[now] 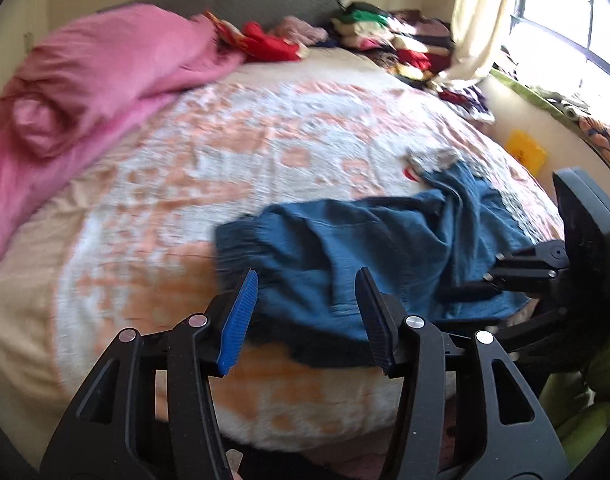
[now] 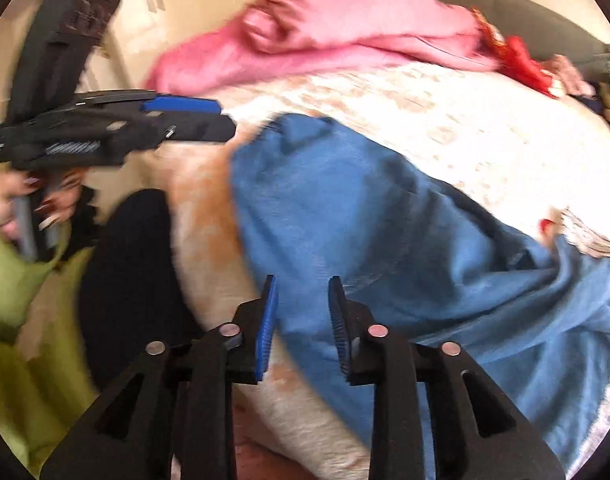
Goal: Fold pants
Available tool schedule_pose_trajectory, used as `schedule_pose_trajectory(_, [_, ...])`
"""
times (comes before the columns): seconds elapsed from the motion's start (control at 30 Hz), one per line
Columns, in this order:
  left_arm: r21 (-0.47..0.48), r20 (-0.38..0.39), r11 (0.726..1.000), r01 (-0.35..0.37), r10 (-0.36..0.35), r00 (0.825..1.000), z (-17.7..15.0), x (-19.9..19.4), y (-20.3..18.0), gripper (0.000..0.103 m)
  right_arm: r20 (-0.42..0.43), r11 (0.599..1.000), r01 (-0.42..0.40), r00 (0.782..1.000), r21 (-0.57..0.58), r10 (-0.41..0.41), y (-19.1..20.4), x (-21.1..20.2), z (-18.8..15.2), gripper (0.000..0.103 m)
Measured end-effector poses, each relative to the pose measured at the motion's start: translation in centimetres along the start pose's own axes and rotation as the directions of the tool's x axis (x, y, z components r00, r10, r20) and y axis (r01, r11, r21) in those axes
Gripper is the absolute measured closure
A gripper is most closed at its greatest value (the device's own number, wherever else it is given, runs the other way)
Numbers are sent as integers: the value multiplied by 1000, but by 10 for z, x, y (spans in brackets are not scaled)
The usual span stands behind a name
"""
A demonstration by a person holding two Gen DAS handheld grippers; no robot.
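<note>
We have the blue pants (image 1: pixel 385 240) lying rumpled on the bed (image 1: pixel 185 200), near its front edge, bunched rather than flat, with one end trailing toward the window side. Our left hand-held gripper (image 1: pixel 305 312) hangs just over the near hem with its jaws apart and no cloth pinched between them. Our right hand-held gripper (image 2: pixel 301 320) sits above the other side of the fabric, its jaws parted more narrowly, and they too look empty. We judge that we are between grasps: the cloth is laid down but no neat fold shows yet. Next we need to pick two matching edge points, close on them, and draw the pants flat before doubling them over. A pink blanket (image 1: pixel 85 92) lies well apart.
</note>
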State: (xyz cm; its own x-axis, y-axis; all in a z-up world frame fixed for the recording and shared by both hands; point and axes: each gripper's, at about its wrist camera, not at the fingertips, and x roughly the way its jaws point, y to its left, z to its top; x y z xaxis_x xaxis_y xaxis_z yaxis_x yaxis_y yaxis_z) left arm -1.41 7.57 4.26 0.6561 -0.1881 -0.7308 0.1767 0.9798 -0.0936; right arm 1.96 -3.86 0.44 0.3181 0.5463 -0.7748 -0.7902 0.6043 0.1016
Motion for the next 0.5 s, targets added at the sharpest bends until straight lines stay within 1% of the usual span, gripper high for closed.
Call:
schedule_pose_trajectory(0.03, [-2,-26,1000,0,0,1000,0,12,-3,60,-23,999,36,999,21,-36,-3,7,1,75])
schedule_pose_trajectory(0.1, [11,-60,1000,-23,24,998,-4,29,-7,60,-67,995,98,993,32,-95,-11,16,-4,73])
schedule_pose_trajectory(0.13, [13,-73,999,-30,31,997,-6,35,-8,60,-93,992,117,989,37,-113,-13,23,-7,73])
schedule_pose_trajectory(0.23, [7,-123,999,-48,48,991,-15,54,-5,60,-149,989,129,982,70,-117,-21,37,-15,73])
schedule_pose_trajectory(0.37, [1,-116,999,-54,54,992,-19,55,-3,60,-145,988,142,981,59,-132,-20,37,-17,73])
schedule_pose_trajectory(0.47, [-18,-109,999,-46,43,993,-18,51,-1,60,-122,984,170,979,44,-164,-15,30,-15,60])
schedule_pose_trajectory(0.5, [-26,-104,999,-42,39,994,-17,49,-1,60,-111,984,173,980,43,-167,-12,27,-15,59])
